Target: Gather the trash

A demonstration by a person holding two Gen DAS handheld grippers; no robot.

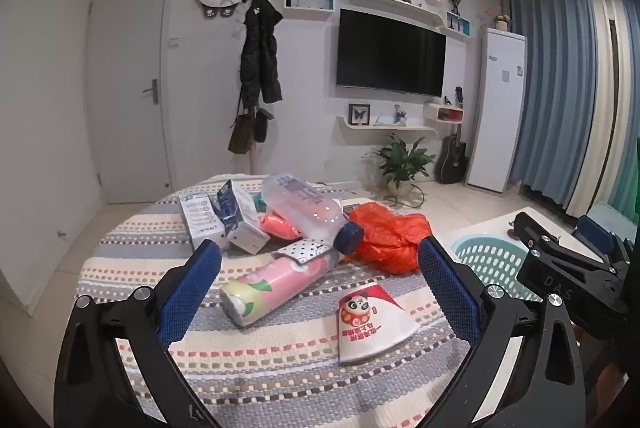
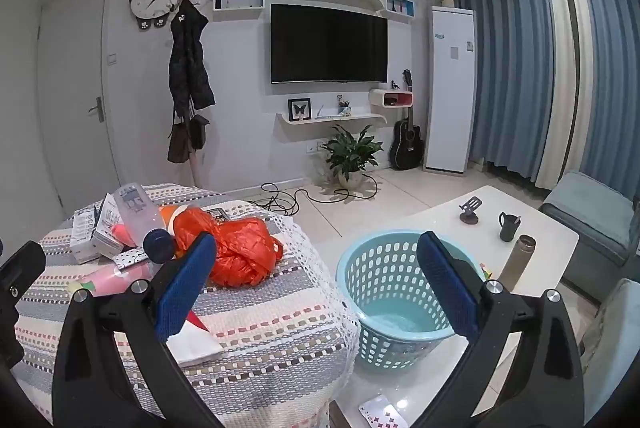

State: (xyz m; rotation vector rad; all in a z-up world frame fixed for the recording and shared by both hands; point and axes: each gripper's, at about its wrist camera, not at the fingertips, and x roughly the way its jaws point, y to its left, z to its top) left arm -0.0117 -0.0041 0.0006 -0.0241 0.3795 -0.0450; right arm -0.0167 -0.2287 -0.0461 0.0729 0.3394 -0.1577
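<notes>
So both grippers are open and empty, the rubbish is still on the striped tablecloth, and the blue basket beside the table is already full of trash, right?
Not quite: the blue basket is empty, as the right wrist view shows its bare bottom. The rest holds: the left gripper and right gripper are both open and empty, and the rubbish, such as the orange bag and paper cup, lies on the striped tablecloth.

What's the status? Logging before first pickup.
Left hand-held gripper open, empty. Right hand-held gripper open, empty. Trash on the table, paper cup nearest; basket empty. Nothing blocking.

Left gripper (image 1: 320,282) and right gripper (image 2: 316,282), both wide apart, holding nothing.
</notes>
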